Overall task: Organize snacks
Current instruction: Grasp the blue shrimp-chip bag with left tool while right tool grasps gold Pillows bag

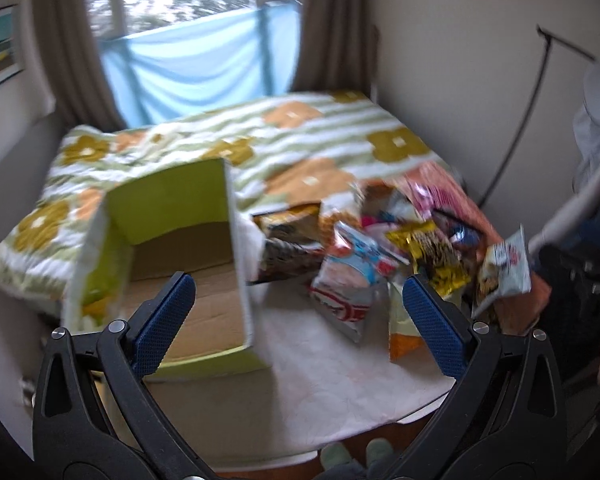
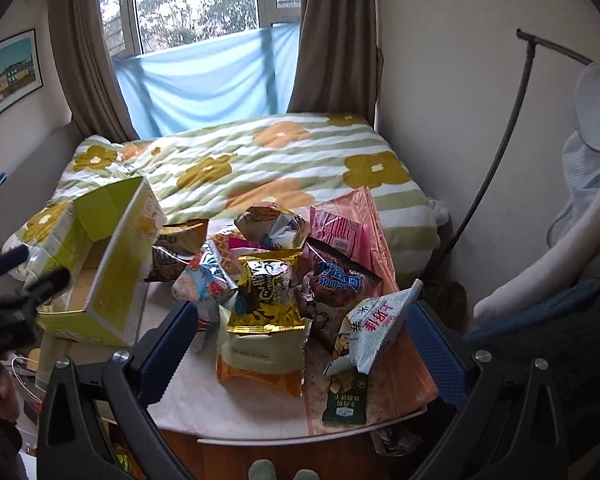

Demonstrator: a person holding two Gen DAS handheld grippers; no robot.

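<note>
My right gripper hangs over the near table, fingers apart and empty; my left gripper does likewise, blurred in its own view. Sorting looks barely begun: the next move, I judge, calls for closing on one packet and carrying it to the box. Just ahead lie a white packet and a gold bag, heaped with other crinkled snacks. The green box stands open at left, apparently empty; the bed is beyond.
</note>
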